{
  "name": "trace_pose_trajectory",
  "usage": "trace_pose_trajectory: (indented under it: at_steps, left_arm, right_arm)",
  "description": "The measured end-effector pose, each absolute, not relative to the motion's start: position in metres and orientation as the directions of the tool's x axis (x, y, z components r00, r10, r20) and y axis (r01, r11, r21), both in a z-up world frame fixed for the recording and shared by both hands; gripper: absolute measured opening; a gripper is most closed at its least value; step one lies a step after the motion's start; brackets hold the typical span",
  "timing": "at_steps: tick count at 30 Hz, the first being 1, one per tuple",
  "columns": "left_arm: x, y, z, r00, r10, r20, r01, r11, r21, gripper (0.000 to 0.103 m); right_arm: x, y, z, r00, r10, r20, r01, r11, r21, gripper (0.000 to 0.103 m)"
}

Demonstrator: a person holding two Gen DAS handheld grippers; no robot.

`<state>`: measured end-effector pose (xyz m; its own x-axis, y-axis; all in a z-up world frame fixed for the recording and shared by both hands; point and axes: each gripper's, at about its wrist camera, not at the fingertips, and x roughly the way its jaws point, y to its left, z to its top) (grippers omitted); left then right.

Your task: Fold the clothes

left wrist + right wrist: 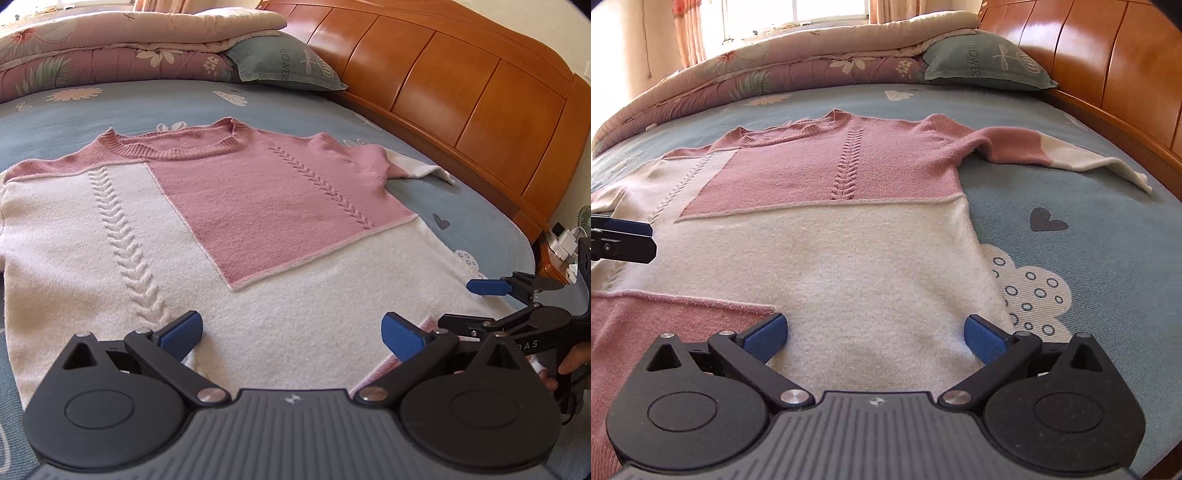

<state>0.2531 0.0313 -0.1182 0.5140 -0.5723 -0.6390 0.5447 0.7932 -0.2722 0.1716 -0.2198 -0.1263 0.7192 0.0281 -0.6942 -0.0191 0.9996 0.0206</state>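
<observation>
From my left wrist camera, the sweater (229, 236) lies flat, front up, on the bed (258, 103), collar away from me and hem toward me. It is pink across the shoulders and in a slanted block on the chest, white elsewhere, with a braided cable running down each side. Its sleeve (410, 166) on the headboard (461, 85) side bends outward, pink turning to white at the cuff. My left gripper (291, 334) hangs over the white hem with its blue pads spread wide, holding nothing. My right gripper (484, 306) comes in from the right, a hand (572, 360) on its handle; its pads are apart too, over the hem's right edge, where a strip of pink shows. Letters "DAS" show on its arm. Behind the sweater sit a folded floral quilt (92, 55) and a grey-blue pillow (288, 62) printed "FLOWERS". Nothing lies on the sweater.

From my right wrist camera, the sweater (849, 240) fills the middle, its sleeve (1052, 153) stretched out toward the headboard (1126, 66). My right gripper (875, 336) is spread open above the white hem, empty. A pink panel lies at the lower left. My left gripper's finger (624, 240) pokes in from the left edge over the white knit. The bed (1089, 192) sheet shows a heart and a dotted cloud. The quilt (757, 74) and "FLOWERS" pillow (986, 62) lie beyond, with a window (794, 11) behind.
</observation>
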Motion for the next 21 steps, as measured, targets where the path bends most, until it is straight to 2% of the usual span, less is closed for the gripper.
trace_pose_trajectory:
  at_steps: [11, 14, 18, 21]
  left_arm:
    - [0.262, 0.045, -0.122, 0.523, -0.613, -0.592, 0.504, 0.783, -0.366, 0.102]
    - [0.260, 0.043, -0.122, 0.530, -0.607, -0.592, 0.506, 0.787, -0.353, 0.102]
    - [0.258, 0.043, -0.122, 0.540, -0.600, -0.591, 0.500, 0.793, -0.349, 0.102]
    - [0.256, 0.047, -0.124, 0.548, -0.609, -0.573, 0.489, 0.789, -0.372, 0.102]
  right_arm:
    - [0.177, -0.212, -0.117, 0.651, 0.063, -0.756, -0.059, 0.998, 0.031, 0.103]
    - [0.172, -0.212, -0.109, 0.648, 0.120, -0.752, -0.094, 0.993, 0.078, 0.103]
    - [0.175, -0.208, -0.095, 0.667, 0.273, -0.693, -0.166, 0.961, 0.219, 0.103]
    - [0.191, -0.196, -0.102, 0.629, 0.304, -0.715, -0.190, 0.952, 0.238, 0.103]
